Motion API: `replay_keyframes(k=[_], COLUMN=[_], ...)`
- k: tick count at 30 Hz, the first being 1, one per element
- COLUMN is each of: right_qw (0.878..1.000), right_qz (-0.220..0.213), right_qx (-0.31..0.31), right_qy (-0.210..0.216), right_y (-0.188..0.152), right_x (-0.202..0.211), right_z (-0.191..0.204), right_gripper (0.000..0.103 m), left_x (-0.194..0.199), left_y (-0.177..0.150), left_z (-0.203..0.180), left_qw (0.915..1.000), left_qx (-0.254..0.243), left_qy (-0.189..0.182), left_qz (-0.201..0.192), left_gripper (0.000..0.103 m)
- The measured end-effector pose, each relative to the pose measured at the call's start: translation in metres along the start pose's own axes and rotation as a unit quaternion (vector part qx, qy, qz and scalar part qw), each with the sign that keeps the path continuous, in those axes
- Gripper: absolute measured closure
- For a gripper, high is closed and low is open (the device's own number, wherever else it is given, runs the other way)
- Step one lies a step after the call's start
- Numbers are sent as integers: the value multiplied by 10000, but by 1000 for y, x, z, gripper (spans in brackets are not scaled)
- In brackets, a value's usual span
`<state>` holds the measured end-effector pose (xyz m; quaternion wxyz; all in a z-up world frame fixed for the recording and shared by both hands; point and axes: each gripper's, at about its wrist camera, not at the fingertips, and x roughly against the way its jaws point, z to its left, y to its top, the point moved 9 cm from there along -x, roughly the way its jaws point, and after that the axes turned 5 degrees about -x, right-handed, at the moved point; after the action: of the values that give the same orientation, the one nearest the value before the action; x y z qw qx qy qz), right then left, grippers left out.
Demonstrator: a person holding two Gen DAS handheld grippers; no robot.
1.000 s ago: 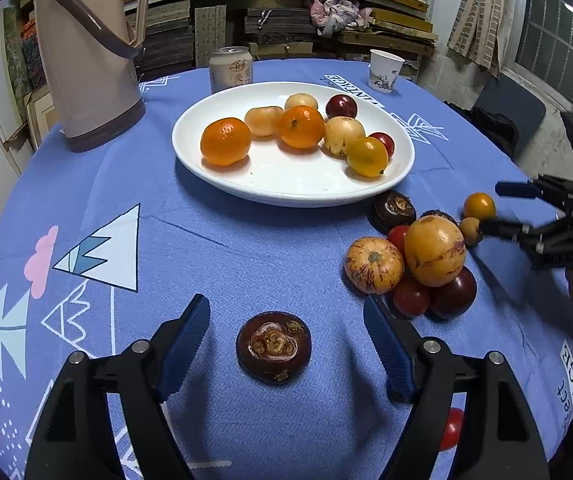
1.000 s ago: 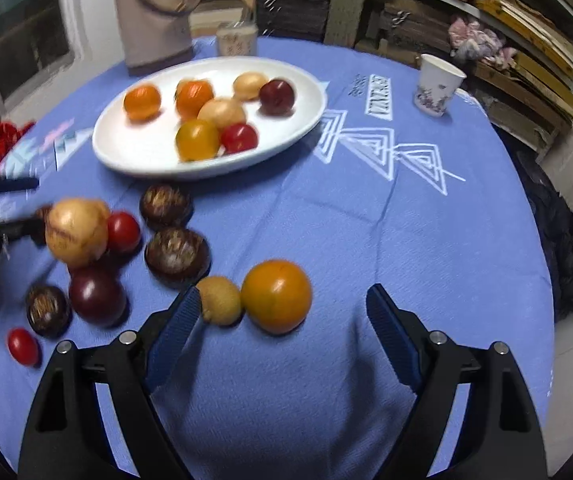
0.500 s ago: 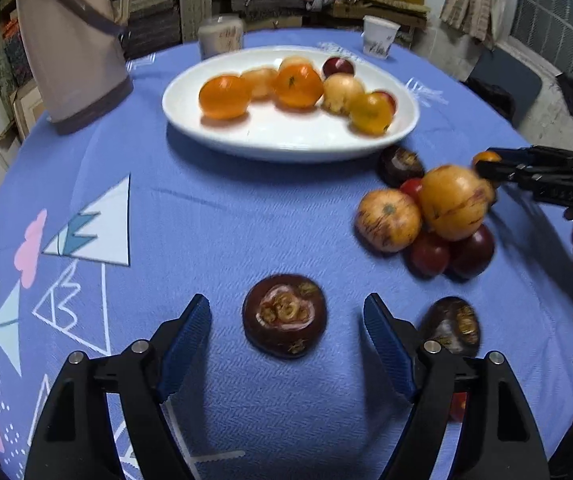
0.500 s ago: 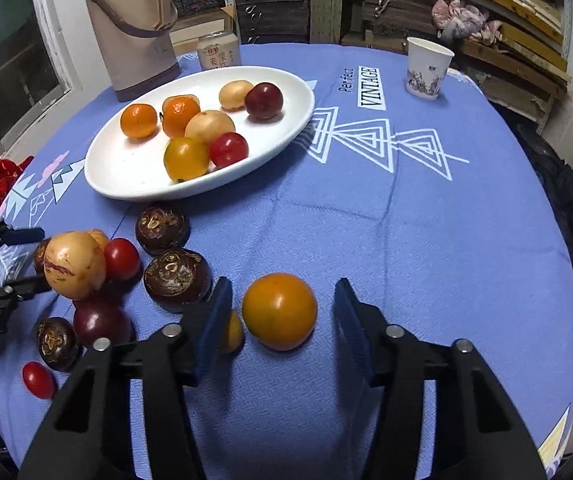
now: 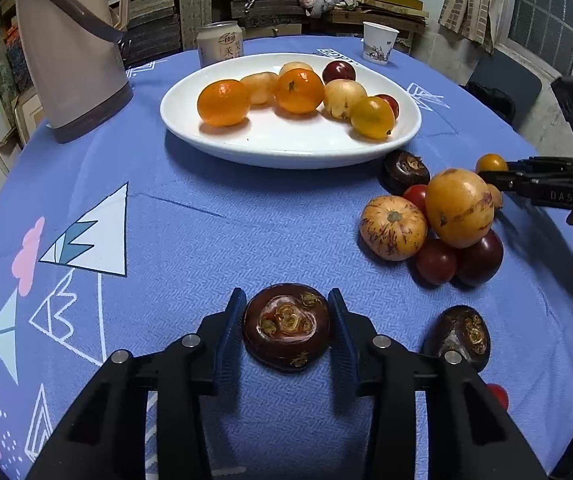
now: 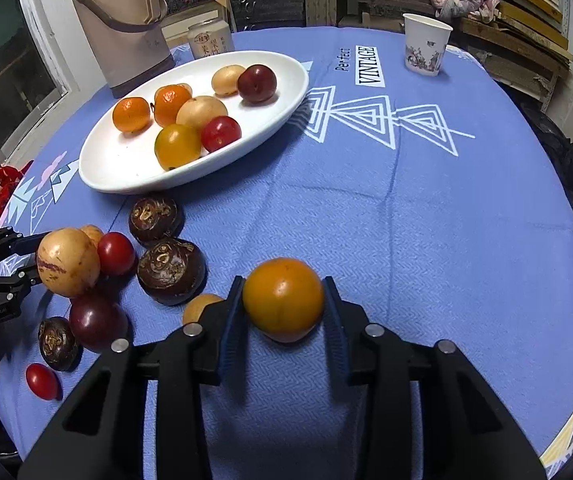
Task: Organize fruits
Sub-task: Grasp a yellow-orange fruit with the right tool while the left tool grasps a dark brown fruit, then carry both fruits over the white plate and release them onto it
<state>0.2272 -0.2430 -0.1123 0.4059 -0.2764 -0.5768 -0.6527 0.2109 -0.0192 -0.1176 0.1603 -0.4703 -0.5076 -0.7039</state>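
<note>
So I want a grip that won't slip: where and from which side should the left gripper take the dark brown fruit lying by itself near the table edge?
Across its widest middle, from above and behind, one pad on each side. The dark brown fruit is squat and rounded, scarred face up, so its flanks offer the steadiest hold. The left gripper, jaws just closing, already brackets it there.

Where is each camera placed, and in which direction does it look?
Left wrist: on the left gripper, looking down across the blue tablecloth at a dark brown water chestnut between the jaws.
Right wrist: on the right gripper, facing an orange round fruit between the jaws.
Shared: white oval plate, beige kettle, each other's gripper.
</note>
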Motion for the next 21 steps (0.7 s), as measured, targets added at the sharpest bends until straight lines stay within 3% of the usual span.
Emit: replay_keyframes(k=[10, 13, 21], right_qw=[9981, 9967, 9958], right_qz=[-491, -580, -567], right_qx=[93, 243, 249], right_qy=[358, 512, 672], right_y=[13, 14, 28], right_x=[19, 23, 21], right_z=[14, 26, 59], right_gripper=[65, 65, 65], left_x=[20, 24, 20], left_y=[21, 26, 54], left_z=[26, 29, 17], left_qw=[9953, 9923, 9922], left_qx=[695, 930, 1078], left_qy=[96, -29, -39], left_qz=[-665, -818, -618], left_gripper=[61, 61, 61])
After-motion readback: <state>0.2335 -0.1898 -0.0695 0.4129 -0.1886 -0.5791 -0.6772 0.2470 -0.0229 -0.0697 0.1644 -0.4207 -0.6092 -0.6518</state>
